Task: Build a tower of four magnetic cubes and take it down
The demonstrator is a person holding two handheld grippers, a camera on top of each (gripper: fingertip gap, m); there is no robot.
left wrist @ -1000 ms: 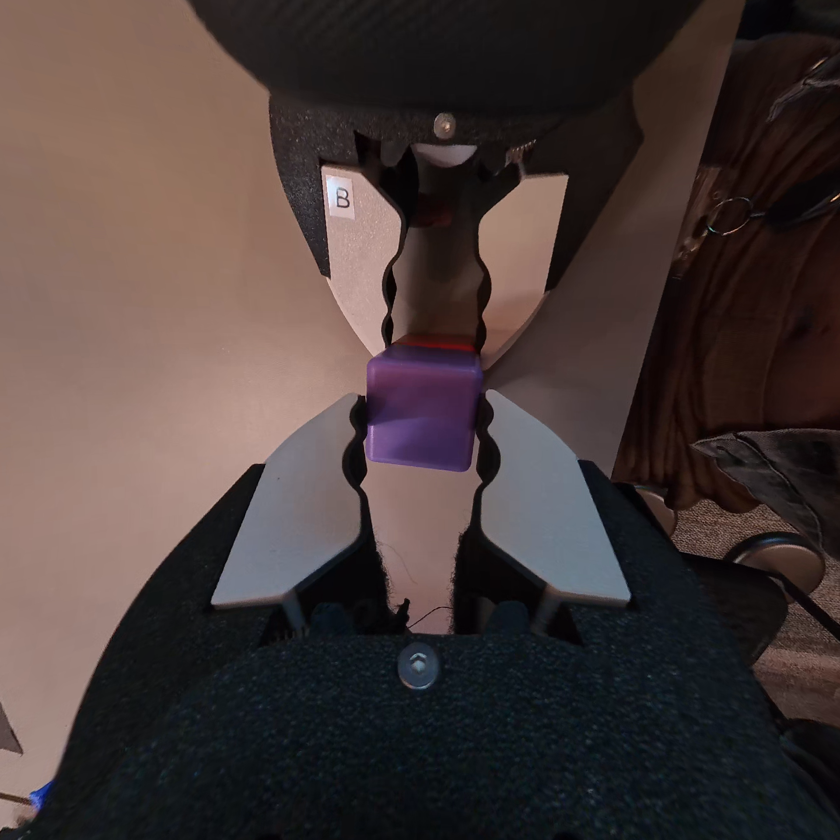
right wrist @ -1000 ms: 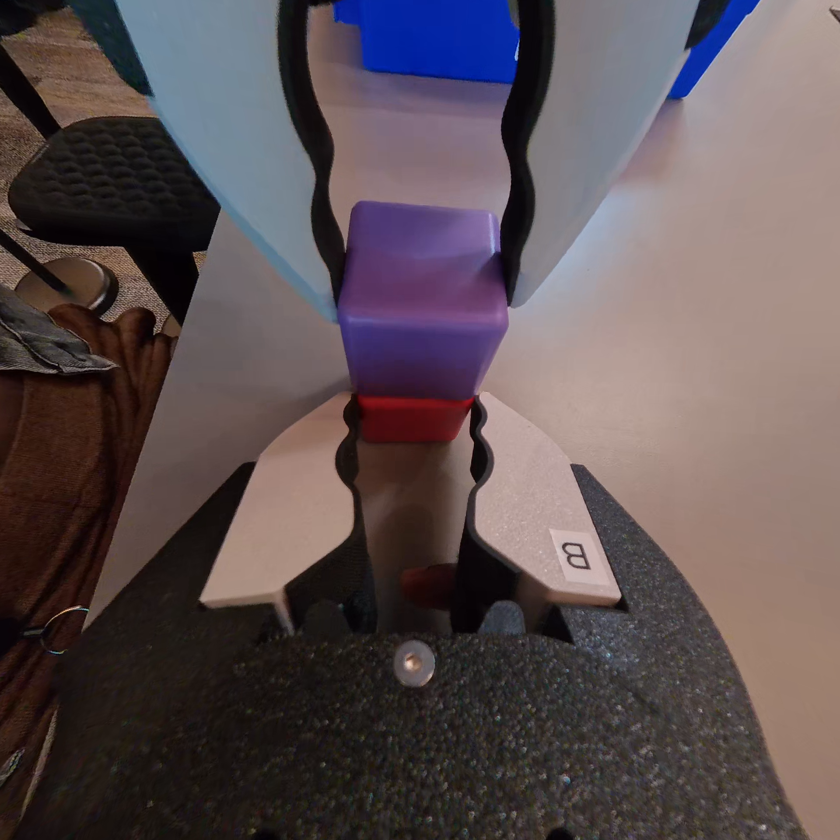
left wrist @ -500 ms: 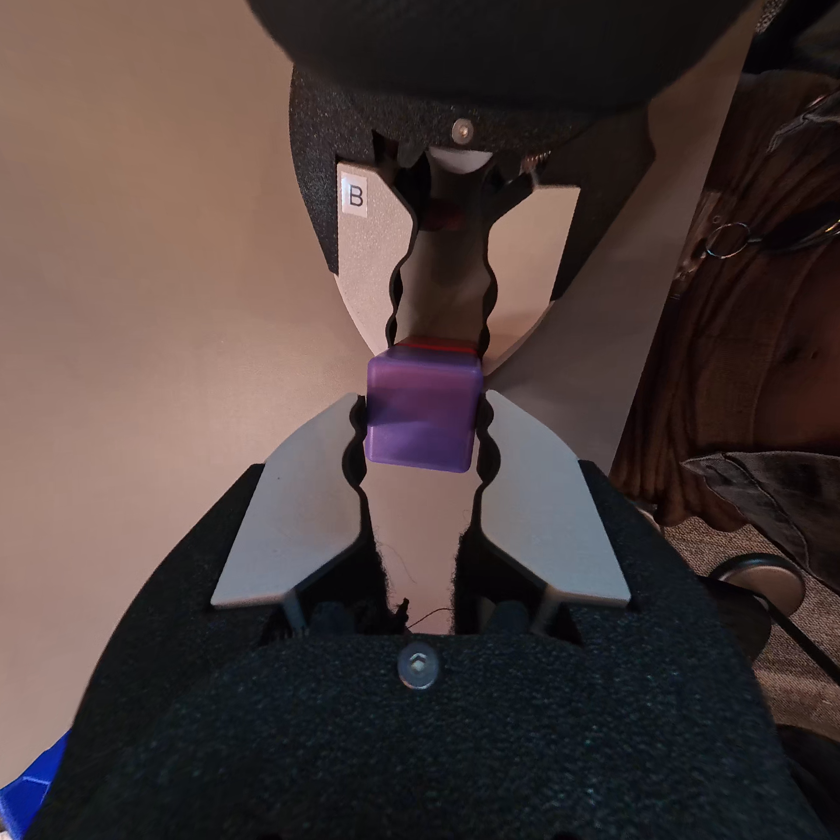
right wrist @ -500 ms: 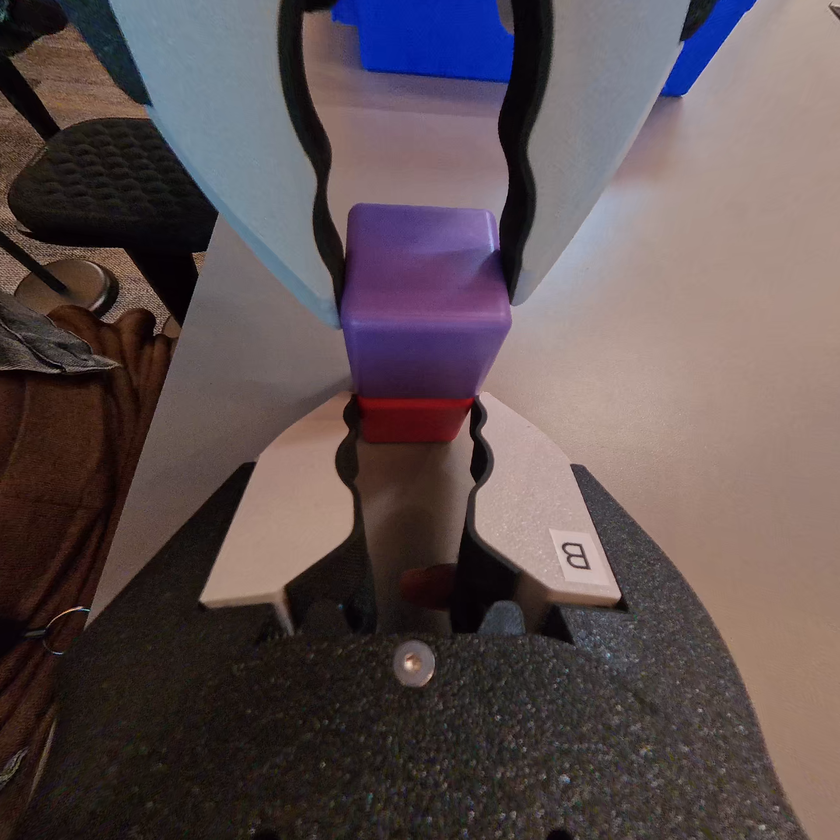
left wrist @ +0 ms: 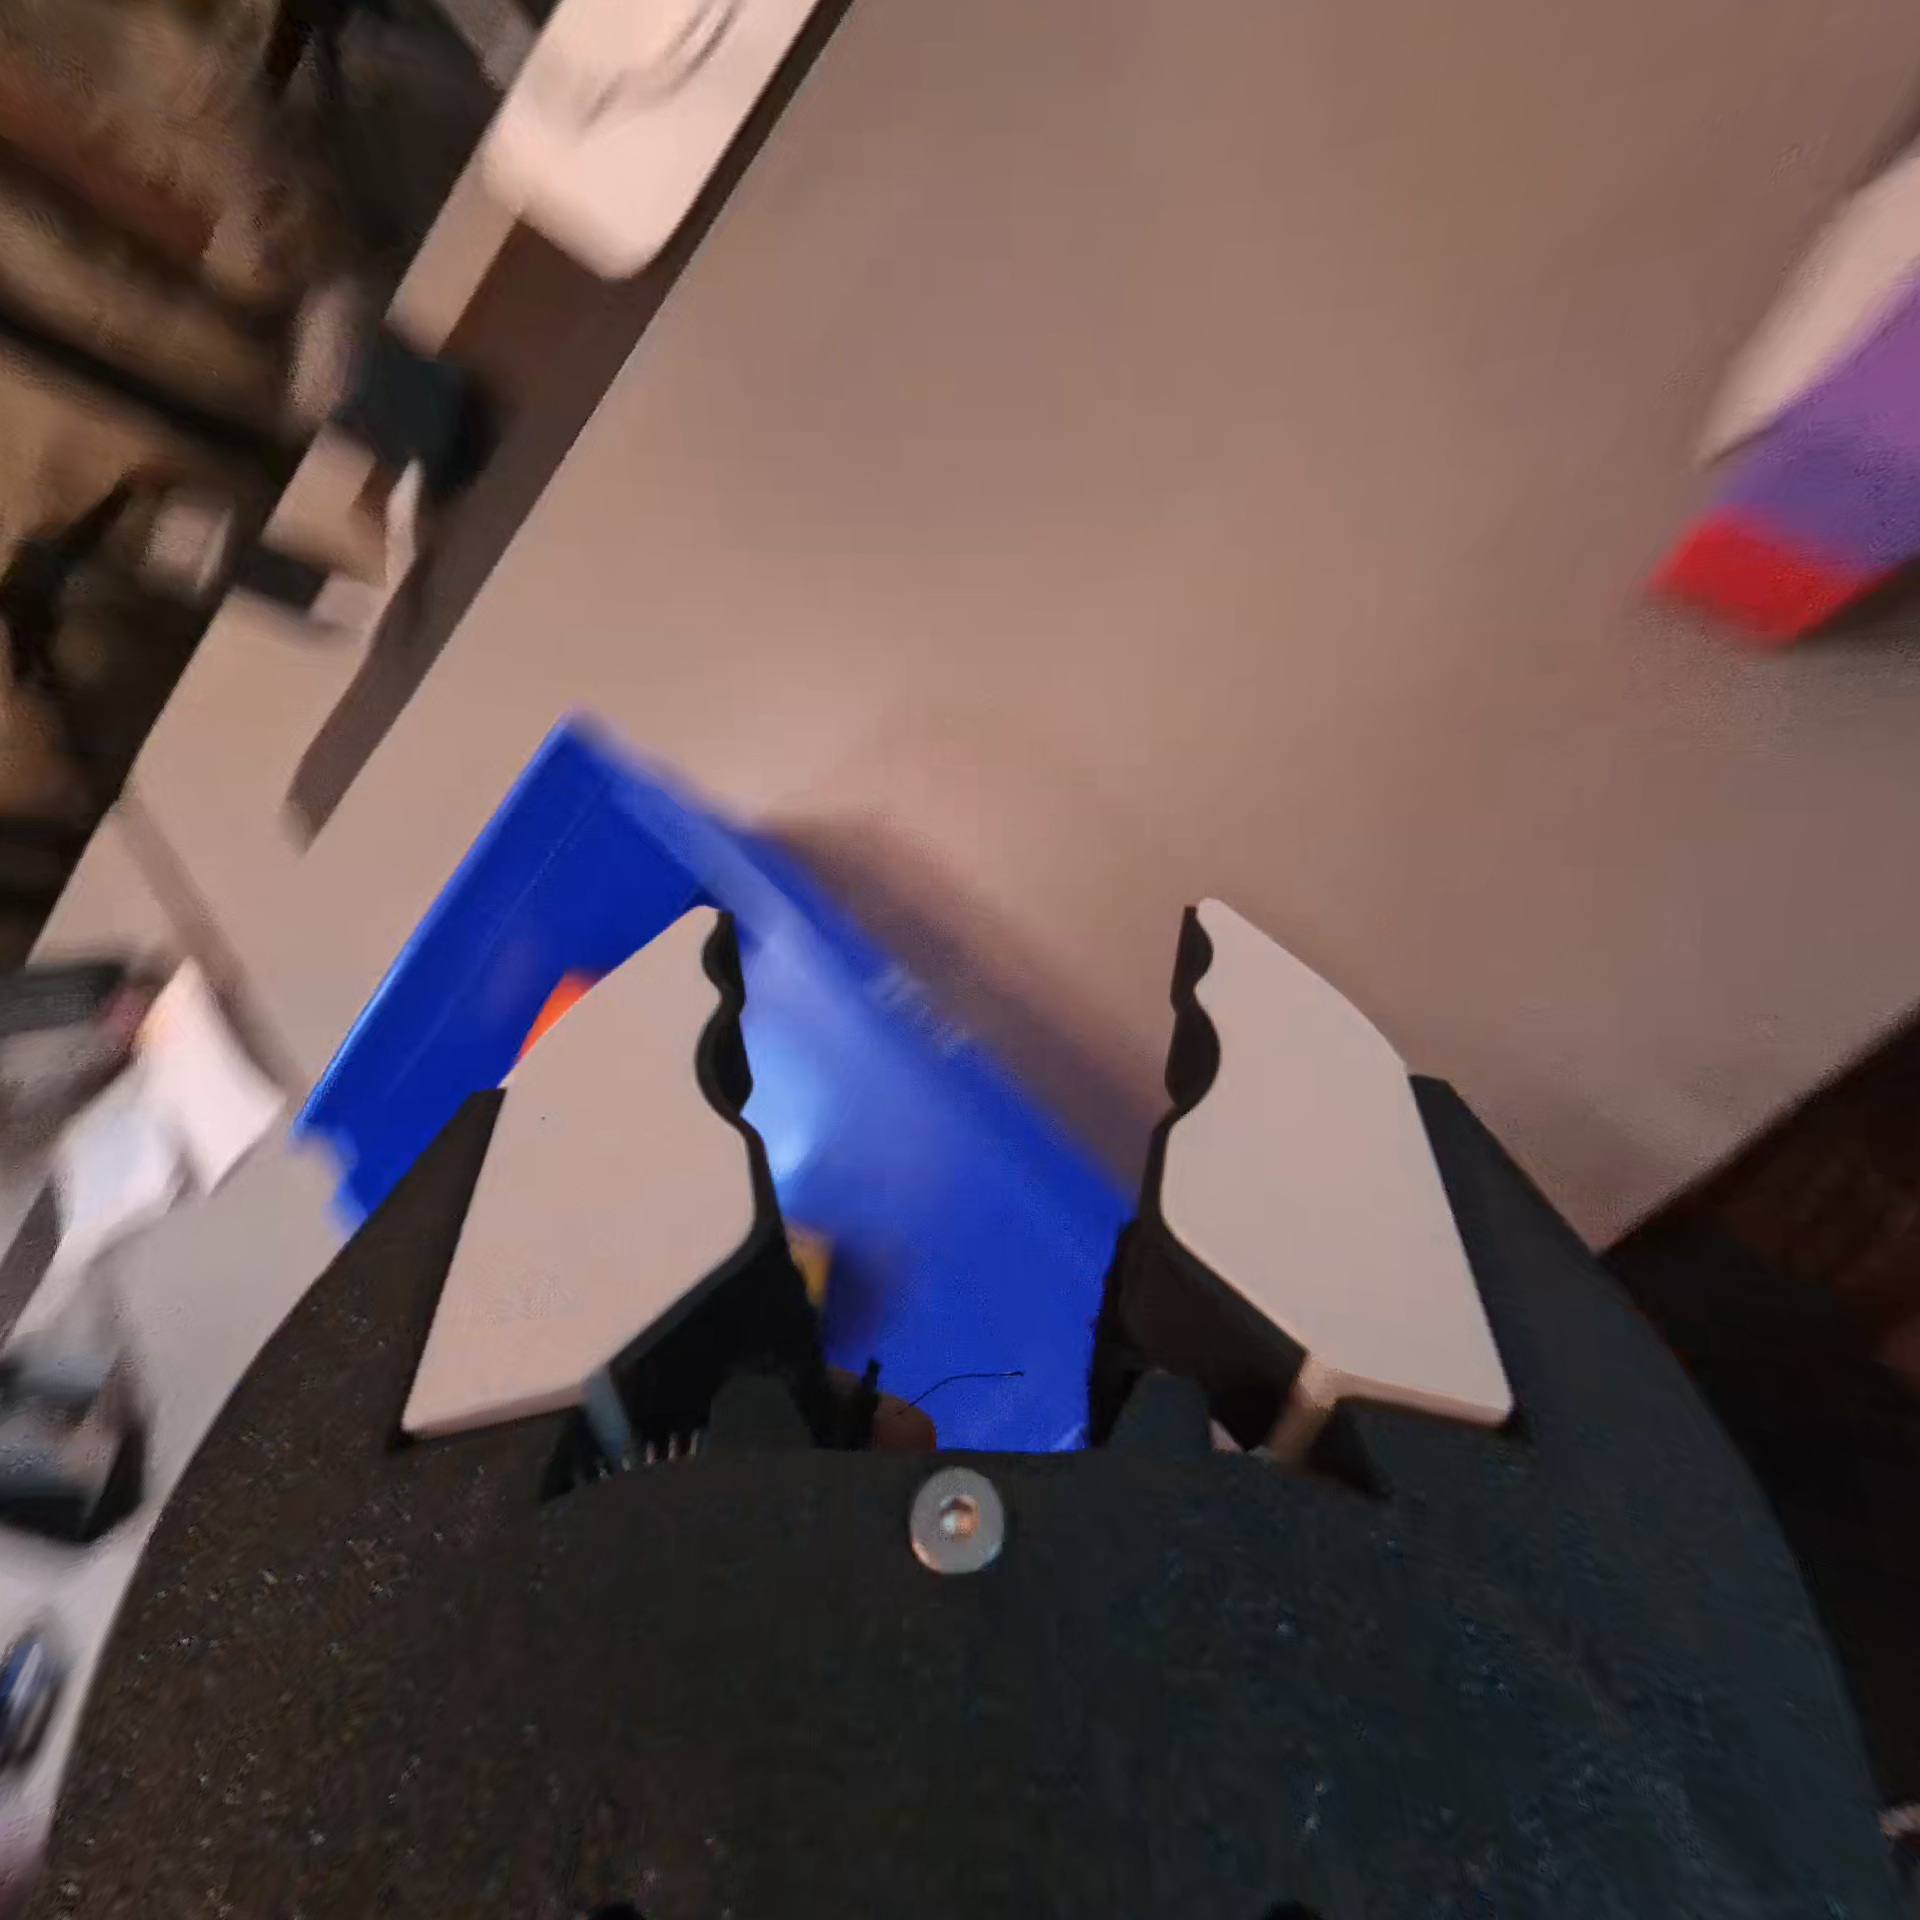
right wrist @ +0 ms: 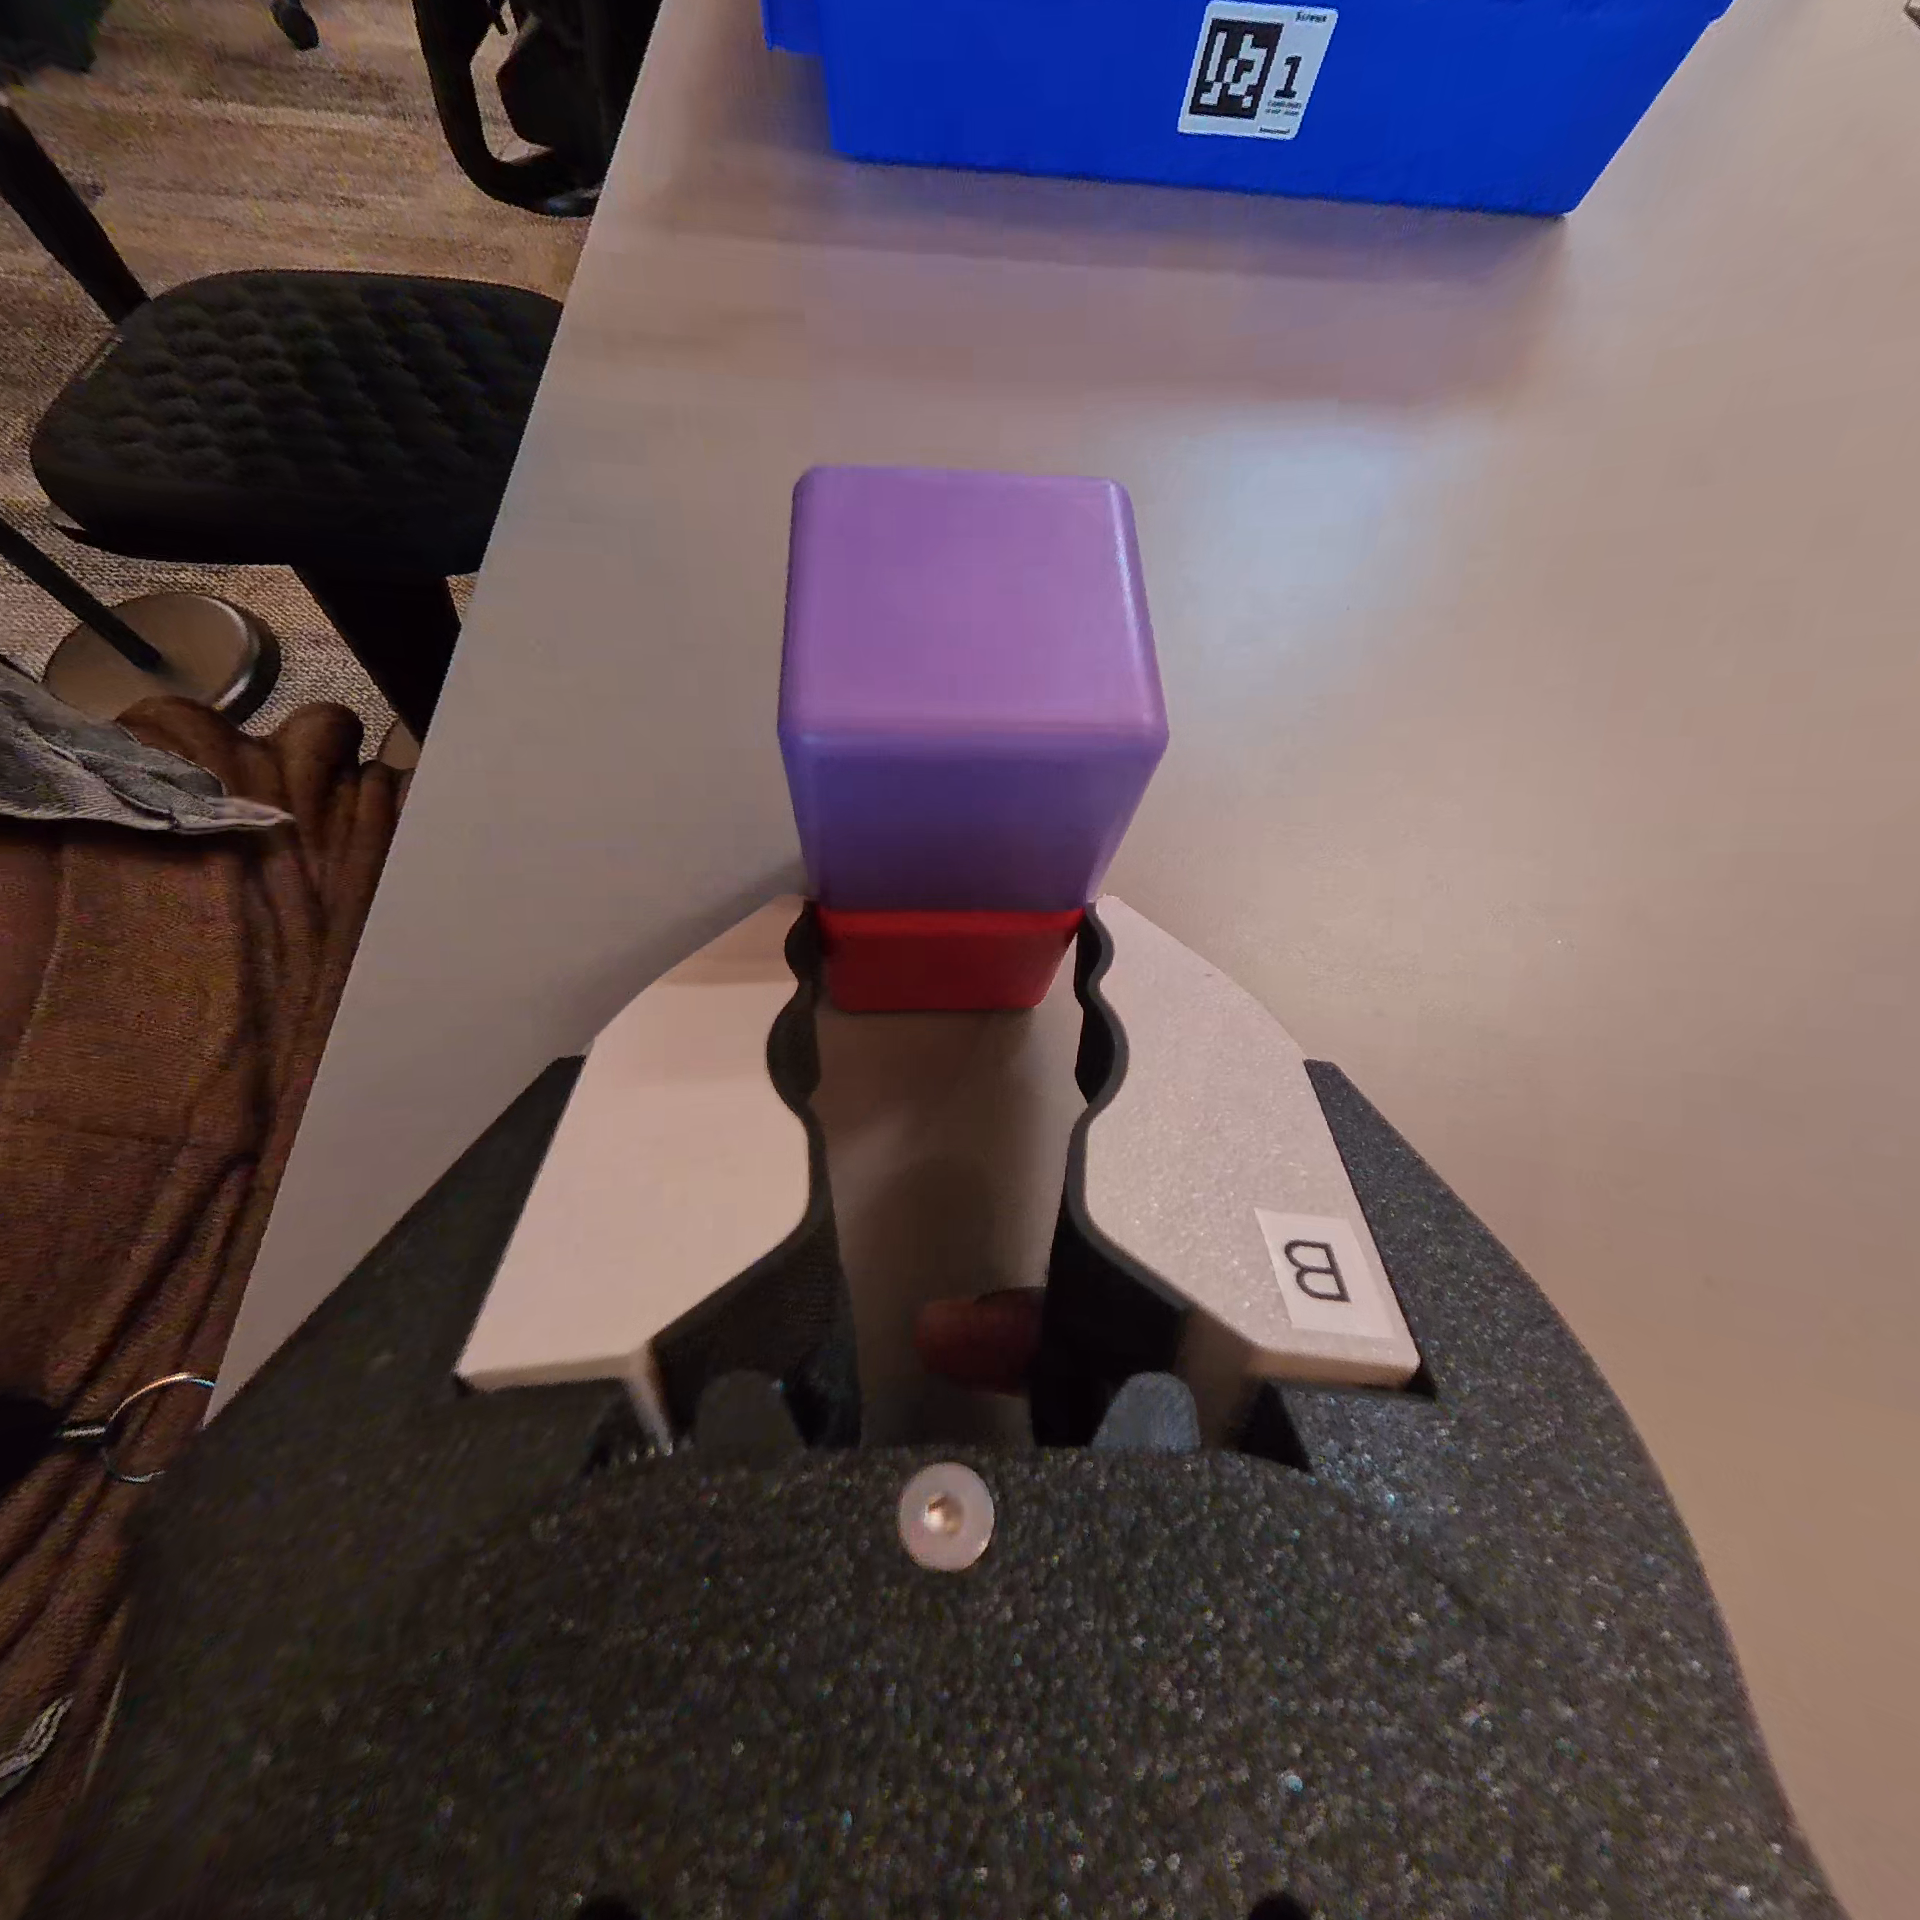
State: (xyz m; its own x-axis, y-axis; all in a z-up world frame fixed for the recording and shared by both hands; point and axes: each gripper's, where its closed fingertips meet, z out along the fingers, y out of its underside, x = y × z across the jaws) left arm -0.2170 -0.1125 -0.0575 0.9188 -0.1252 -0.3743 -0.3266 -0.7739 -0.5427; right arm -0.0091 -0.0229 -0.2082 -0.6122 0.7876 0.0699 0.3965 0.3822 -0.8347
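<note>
Table: red cube between right hand-held gripper pads

A pale table carries a blue bin at its far end and a red cube.

Purple cube smooth, matt plastic; red cube likewise; blue bin glossy plastic; bench smooth, faintly sheened; chair seat dimpled black cloth.

purple cube atop red cube, tong-gripped
</note>
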